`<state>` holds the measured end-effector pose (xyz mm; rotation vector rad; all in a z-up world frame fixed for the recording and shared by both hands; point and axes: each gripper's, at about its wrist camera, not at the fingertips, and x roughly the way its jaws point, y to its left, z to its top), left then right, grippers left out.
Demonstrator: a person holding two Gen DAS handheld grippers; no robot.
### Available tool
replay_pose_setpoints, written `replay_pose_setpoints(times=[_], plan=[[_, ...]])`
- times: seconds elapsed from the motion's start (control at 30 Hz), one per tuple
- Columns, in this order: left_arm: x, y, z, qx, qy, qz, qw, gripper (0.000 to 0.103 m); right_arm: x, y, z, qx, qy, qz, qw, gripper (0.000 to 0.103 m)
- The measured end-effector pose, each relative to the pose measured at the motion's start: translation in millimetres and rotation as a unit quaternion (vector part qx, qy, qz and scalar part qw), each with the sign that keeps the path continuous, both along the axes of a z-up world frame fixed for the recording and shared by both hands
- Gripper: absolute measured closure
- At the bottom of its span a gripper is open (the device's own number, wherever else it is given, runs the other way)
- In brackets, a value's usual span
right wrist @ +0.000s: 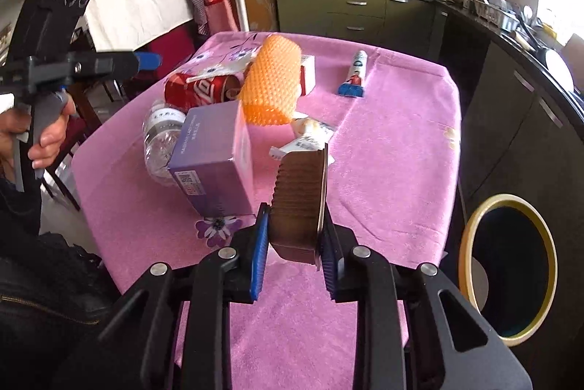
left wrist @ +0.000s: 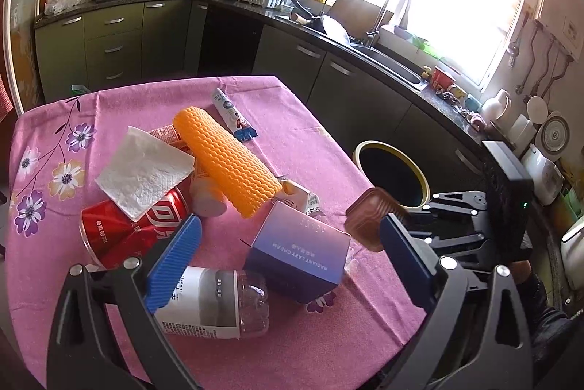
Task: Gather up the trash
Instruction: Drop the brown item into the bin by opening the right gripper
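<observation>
Trash is piled on the pink tablecloth (right wrist: 394,142): a red can (left wrist: 127,229) with a napkin (left wrist: 146,167) lying on top of it, an orange foam sleeve (left wrist: 226,160) leaning across the pile, a purple box (right wrist: 215,156), a clear bottle (left wrist: 219,302) on its side just beside the box, a white tube (right wrist: 354,74) off by itself toward the far edge, and some crumpled wrappers (right wrist: 310,138) near the middle.

Right gripper (right wrist: 295,233) is pinching a brown ribbed tray (right wrist: 299,204) between its blue pads, with the tray standing on edge and lifted clear of the cloth. From the left wrist view that same tray (left wrist: 368,222) hangs out past the table corner, near the bin.

Bin (right wrist: 511,273) sits on the floor just off the table's right side, yellow rim, dark inside.

Left gripper (left wrist: 292,236) is spread wide with nothing between the fingers, hovering over the bottle and the box. A hand (right wrist: 47,134) grips its handle off to the left of the table.
</observation>
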<state>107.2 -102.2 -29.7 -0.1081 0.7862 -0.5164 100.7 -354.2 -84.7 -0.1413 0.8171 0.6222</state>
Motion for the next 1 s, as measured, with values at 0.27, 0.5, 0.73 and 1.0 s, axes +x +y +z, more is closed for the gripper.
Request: replay_pose_setpoints(times=[0.27,0.5,0.73,1.0], plan=[[0,-8,-4,0.001,0.006,-0.01,0.9999,0.01,41,-120,6,-0.018,-0.007,-0.194,0.981,0.077],[-2,-12,-3,0.008,0.005,-0.015,0.9998,0.01,103,-192,-45,-0.07,0.047,-0.282,0.956,0.077],[-1,-16,-5,0.014,0.007,-0.022,0.9996,0.009,133,-229,-77,-0.08,0.081,-0.32,0.941,0.05],[-1,-26,-16,0.014,0.012,-0.079,0.9967,0.007,97,-206,-53,-0.035,0.05,-0.303,0.951,0.05]])
